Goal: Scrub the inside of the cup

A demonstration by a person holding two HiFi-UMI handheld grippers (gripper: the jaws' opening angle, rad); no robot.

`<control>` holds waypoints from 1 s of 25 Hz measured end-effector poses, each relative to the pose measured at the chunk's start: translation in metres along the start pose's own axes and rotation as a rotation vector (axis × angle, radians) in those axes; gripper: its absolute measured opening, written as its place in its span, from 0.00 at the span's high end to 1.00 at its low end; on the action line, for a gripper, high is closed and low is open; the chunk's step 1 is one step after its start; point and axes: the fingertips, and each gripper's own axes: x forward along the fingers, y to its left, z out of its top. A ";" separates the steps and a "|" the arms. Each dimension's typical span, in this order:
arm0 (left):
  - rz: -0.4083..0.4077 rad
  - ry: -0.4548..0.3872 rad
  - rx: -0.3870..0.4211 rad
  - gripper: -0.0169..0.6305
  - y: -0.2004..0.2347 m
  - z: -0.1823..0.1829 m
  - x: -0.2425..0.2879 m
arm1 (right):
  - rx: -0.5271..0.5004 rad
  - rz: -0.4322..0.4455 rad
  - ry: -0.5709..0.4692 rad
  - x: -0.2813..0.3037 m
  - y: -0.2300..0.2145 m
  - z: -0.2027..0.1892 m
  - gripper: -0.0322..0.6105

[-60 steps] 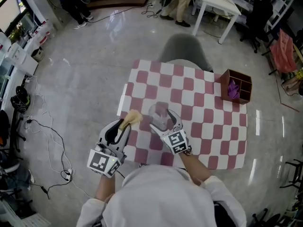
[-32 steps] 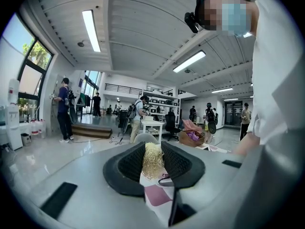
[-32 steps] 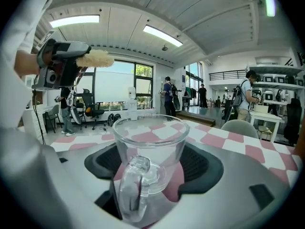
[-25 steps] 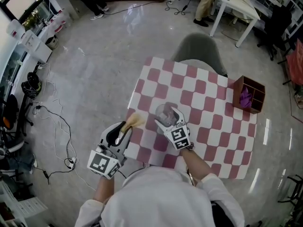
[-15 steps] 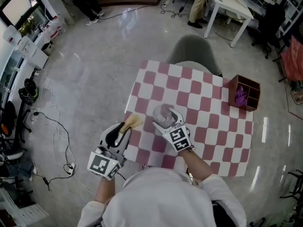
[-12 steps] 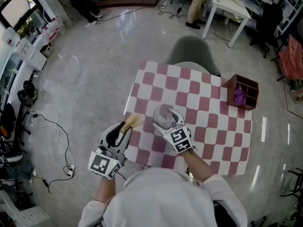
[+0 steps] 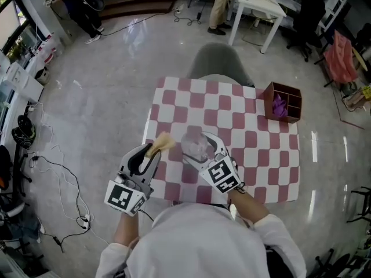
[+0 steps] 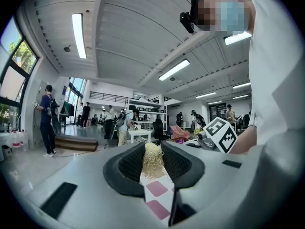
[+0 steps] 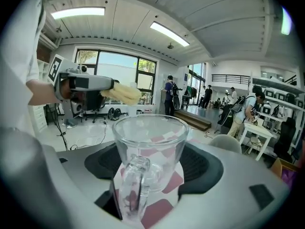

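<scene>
Holding steady, the left claw (image 8: pixel 152 151) still pinches the scrubber (image 7: pixel 164 142) outside the cup (image 9: pixel 151 137) that the right claw (image 9: pixel 152 162) clamps, so no scrubbing yet.

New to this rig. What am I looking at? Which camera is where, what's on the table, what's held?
No robot here: a person holds a two-jaw gripper in each hand. The head view looks down from a camera on the person's head; the other two views come from cameras riding on each gripper, looking along its jaws. The left gripper is shut on a straw-coloured scrubber. The right gripper is shut on a clear glass cup with a handle. Below is a table covered in pink-and-white checks; a wooden box sits at its far right corner.
</scene>
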 end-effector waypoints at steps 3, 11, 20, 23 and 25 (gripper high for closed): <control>-0.046 -0.020 0.015 0.80 -0.005 0.008 0.005 | 0.003 -0.017 0.001 -0.014 0.005 0.010 0.34; -0.229 -0.060 0.089 0.80 -0.035 0.036 0.021 | -0.043 -0.028 0.046 -0.035 0.015 0.015 0.34; -0.485 0.132 0.488 0.80 -0.087 0.013 0.046 | -0.089 -0.040 0.110 -0.040 0.013 0.000 0.34; -0.530 0.202 0.563 0.80 -0.097 -0.001 0.054 | -0.096 -0.039 0.122 -0.041 0.011 -0.004 0.34; -0.563 0.263 0.624 0.80 -0.101 -0.012 0.057 | -0.103 -0.037 0.129 -0.041 0.010 -0.006 0.34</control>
